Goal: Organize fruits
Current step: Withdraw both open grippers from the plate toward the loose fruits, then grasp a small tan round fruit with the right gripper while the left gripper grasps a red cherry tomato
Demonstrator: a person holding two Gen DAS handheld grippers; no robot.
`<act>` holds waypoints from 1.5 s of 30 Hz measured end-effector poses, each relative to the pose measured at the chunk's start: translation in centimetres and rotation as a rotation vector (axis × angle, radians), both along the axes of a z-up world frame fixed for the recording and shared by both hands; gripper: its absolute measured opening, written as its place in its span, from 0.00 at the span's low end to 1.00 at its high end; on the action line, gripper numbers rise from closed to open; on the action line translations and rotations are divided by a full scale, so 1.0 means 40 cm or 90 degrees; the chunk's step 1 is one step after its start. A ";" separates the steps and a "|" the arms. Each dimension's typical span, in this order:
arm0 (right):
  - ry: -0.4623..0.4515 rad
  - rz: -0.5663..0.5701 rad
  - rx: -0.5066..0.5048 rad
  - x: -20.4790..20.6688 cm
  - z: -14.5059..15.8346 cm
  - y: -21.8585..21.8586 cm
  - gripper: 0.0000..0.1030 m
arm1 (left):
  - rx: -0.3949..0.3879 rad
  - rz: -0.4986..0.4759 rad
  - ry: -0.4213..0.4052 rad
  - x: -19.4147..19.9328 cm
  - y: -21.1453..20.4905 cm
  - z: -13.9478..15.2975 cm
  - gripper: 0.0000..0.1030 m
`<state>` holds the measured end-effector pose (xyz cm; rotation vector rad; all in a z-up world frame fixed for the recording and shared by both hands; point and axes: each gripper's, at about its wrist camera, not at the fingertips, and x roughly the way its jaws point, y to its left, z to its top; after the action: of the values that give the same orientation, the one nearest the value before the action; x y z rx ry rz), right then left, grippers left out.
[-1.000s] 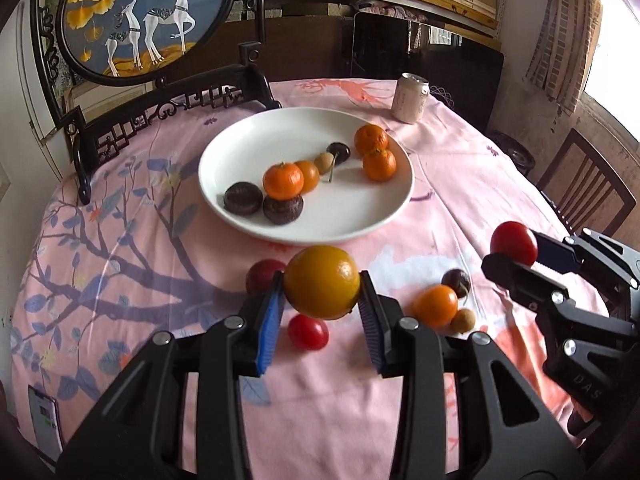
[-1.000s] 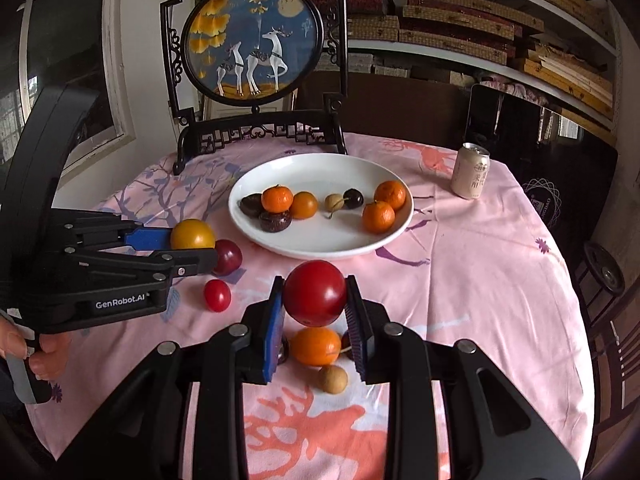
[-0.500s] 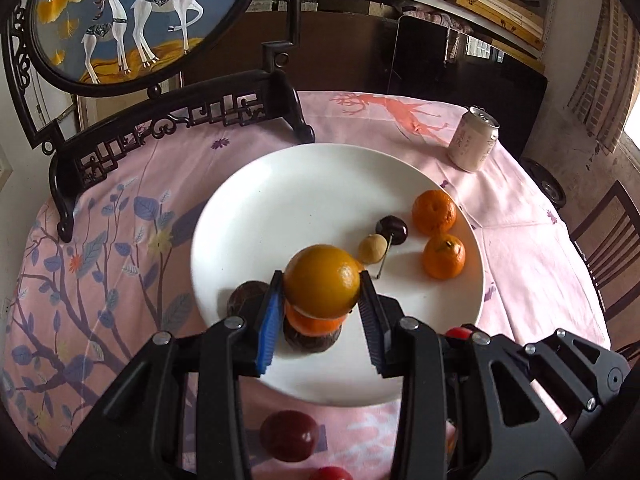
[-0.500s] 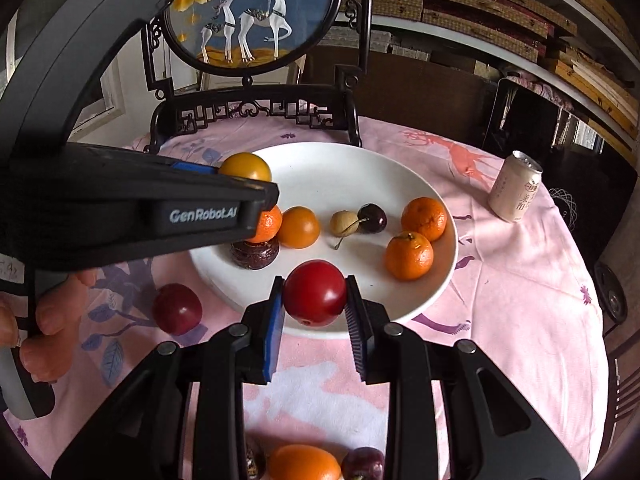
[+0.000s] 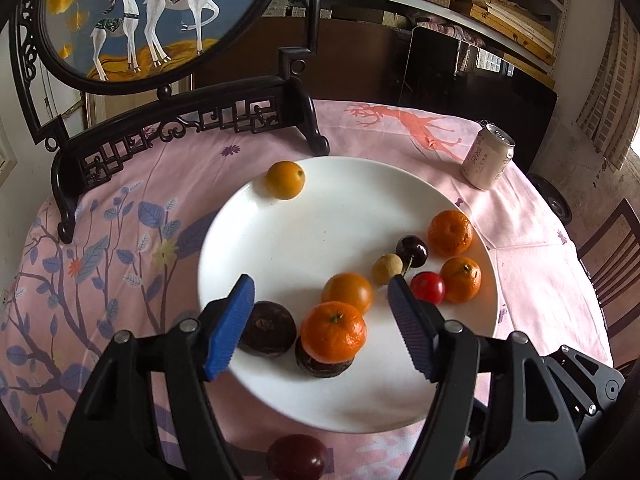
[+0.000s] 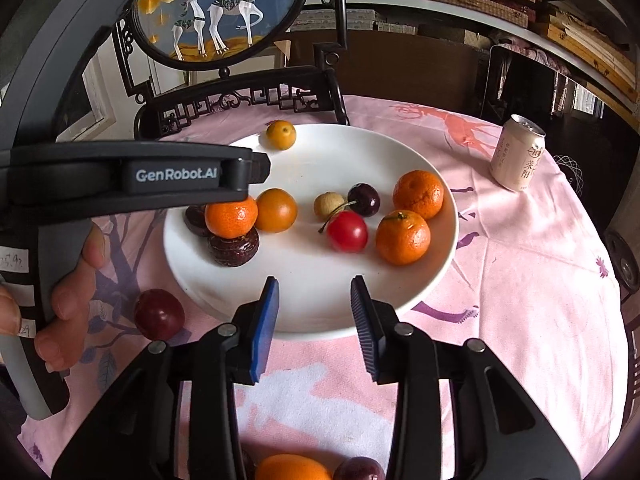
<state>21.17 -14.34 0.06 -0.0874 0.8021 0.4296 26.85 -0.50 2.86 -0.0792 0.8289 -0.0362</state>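
A white plate (image 5: 320, 220) (image 6: 304, 276) holds several fruits: tangerines, dark round fruits, a cherry and a small beige fruit. A yellow-orange fruit (image 5: 284, 179) (image 6: 281, 134) lies at the plate's far rim. A red tomato (image 5: 427, 287) (image 6: 347, 231) lies on the plate beside a tangerine (image 6: 403, 237). My left gripper (image 5: 320, 324) is open and empty above the plate's near side. My right gripper (image 6: 314, 320) is open and empty over the plate's near rim. A dark red fruit (image 5: 296, 458) (image 6: 159, 314) lies on the cloth near the plate.
A drink can (image 5: 487, 157) (image 6: 518, 154) stands at the far right of the pink tablecloth. A framed deer screen on a black stand (image 5: 192, 116) (image 6: 240, 96) stands behind the plate. An orange fruit (image 6: 292, 467) and a dark fruit (image 6: 358, 469) lie under my right gripper.
Both grippers opened over the plate. The left let go of the yellow-orange fruit, which now lies at the plate's far rim. The right let go of the red tomato, which now lies on the plate.
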 end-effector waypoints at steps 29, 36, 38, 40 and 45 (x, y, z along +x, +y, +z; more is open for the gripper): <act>0.007 -0.052 0.020 -0.323 0.003 -0.159 0.42 | 0.026 -0.033 0.039 -0.387 0.009 -0.091 0.81; 0.041 -0.064 0.009 -0.333 -0.039 -0.155 0.42 | 0.031 -0.035 0.054 -0.421 0.009 -0.124 0.81; 0.051 -0.069 0.005 -0.328 -0.049 -0.154 0.42 | 0.031 -0.036 0.055 -0.423 0.007 -0.129 0.81; 0.054 -0.072 -0.009 -0.325 -0.055 -0.150 0.42 | 0.037 -0.038 0.054 -0.422 0.004 -0.132 0.81; 0.090 -0.059 -0.040 -0.311 -0.076 -0.129 0.42 | 0.039 -0.043 0.061 -0.415 0.005 -0.149 0.82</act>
<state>8.73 -19.49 -2.98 -0.0789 0.9561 0.3248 10.24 -0.29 -3.11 0.0052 0.9274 -0.0712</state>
